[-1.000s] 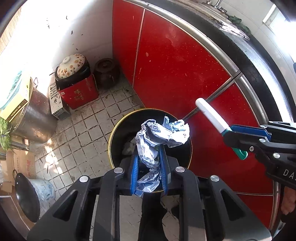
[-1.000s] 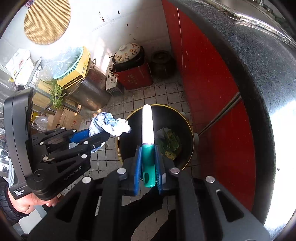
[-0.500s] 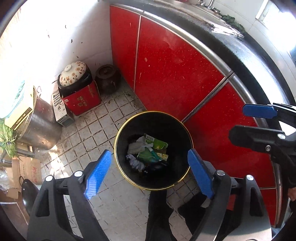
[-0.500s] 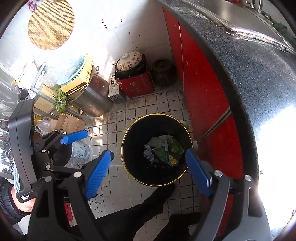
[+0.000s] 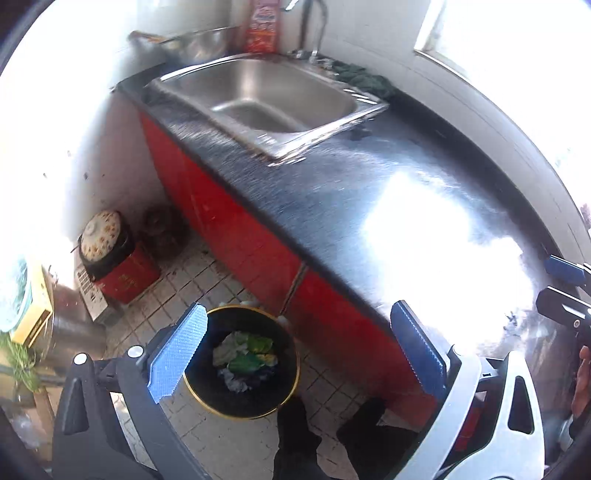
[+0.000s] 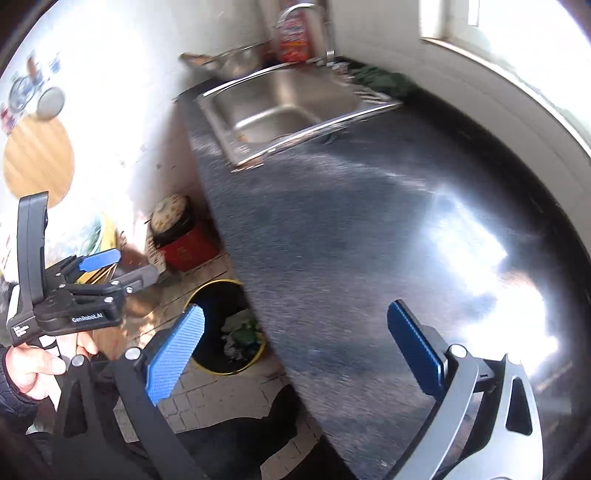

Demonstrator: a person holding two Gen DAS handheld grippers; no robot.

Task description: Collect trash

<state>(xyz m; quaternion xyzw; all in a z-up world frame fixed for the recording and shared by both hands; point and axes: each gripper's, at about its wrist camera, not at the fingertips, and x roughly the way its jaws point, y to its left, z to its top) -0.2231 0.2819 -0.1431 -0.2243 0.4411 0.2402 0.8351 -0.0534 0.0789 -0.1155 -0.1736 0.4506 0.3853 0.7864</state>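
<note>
A black trash bin with a gold rim (image 5: pixel 284 398) stands on the tiled floor against the red cabinets; it also shows in the right wrist view (image 6: pixel 207 363). Crumpled wrappers and green packaging (image 5: pixel 245 356) lie inside it. My left gripper (image 5: pixel 295 350) is open and empty, high above the bin and the counter edge. My right gripper (image 6: pixel 291 350) is open and empty above the dark counter (image 6: pixel 369 236). The left gripper also shows at the left of the right wrist view (image 6: pixel 122 266), open.
A steel sink (image 5: pixel 273 99) is set in the dark counter (image 5: pixel 332 192), with a red bottle (image 5: pixel 262 26) and a green cloth (image 5: pixel 365 79) behind it. A rice cooker on a red box (image 5: pixel 110 258), a metal pot and boxes stand on the floor at left.
Both grippers opened and dropped the crumpled wrapper and the white-and-green tube into the bin. Both then rose and tilted up, so the counter and sink come into view.
</note>
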